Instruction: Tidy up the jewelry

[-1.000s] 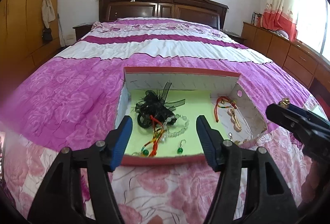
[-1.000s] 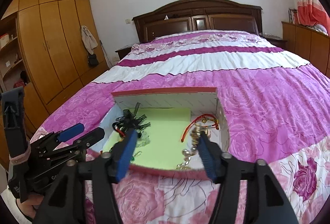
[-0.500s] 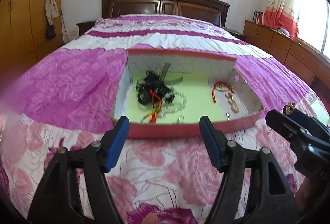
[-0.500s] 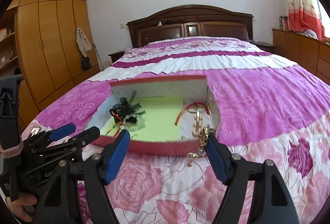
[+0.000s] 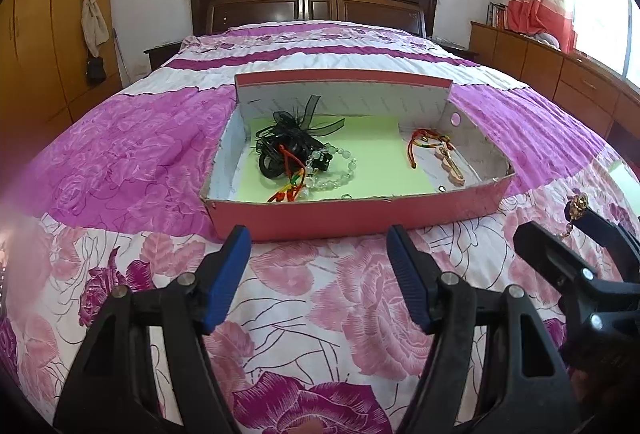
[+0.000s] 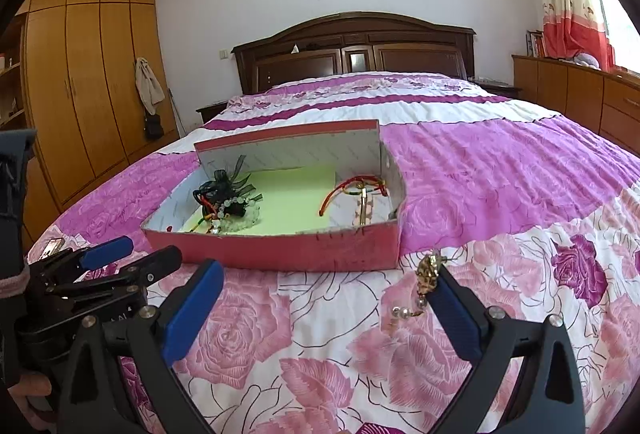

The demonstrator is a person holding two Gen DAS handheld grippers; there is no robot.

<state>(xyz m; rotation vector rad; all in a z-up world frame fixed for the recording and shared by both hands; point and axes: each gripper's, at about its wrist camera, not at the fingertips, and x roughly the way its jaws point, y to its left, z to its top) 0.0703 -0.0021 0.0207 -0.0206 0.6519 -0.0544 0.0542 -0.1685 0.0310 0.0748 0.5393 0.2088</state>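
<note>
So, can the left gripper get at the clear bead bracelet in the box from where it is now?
Probably yes. The left gripper is open, holds nothing and faces the box. The box has no lid, and the bracelet lies near the front wall. Only that low wall stands between them, so the gripper must go over it.

a bed (image 5: 132,150) with a pink floral quilt carries a red cardboard box (image 5: 352,216).

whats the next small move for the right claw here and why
Probably carry the right claw forward over the box and shake or brush the earring off. Its jaws stand wide open, yet the earring clings to one finger tip, short of the box.
</note>
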